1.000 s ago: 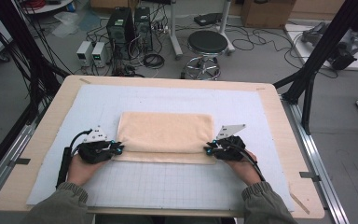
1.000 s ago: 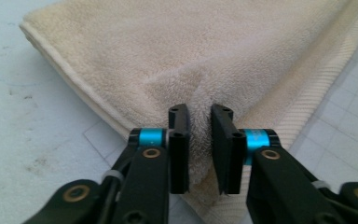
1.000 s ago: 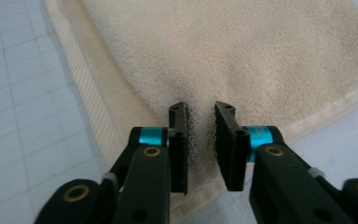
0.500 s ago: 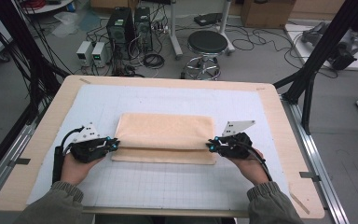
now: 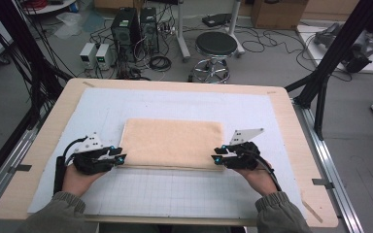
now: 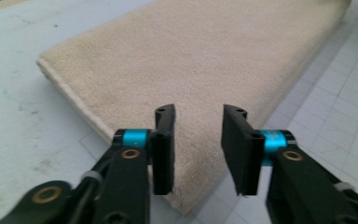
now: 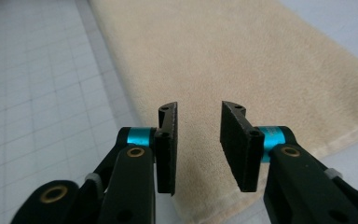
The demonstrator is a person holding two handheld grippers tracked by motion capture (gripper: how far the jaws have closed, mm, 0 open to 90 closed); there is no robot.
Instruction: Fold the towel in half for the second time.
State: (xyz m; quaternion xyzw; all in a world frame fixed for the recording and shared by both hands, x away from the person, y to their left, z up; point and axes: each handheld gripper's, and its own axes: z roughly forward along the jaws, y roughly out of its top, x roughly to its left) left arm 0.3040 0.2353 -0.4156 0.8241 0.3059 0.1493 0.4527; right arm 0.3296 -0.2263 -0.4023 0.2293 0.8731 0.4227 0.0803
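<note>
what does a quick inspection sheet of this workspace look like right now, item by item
surface: wooden table with a pale gridded mat on it
job's things: beige towel, folded into a flat rectangle in the middle of the mat
clutter: nothing seen on the table besides the towel
grippers: left gripper and right gripper each at a near corner of the towel; jaws have just been opening and stand apart, nothing pinched between them
cables: a black cable trails from the left gripper; loose cables on the floor
surroundings: round stool, computer towers, black frame posts
</note>
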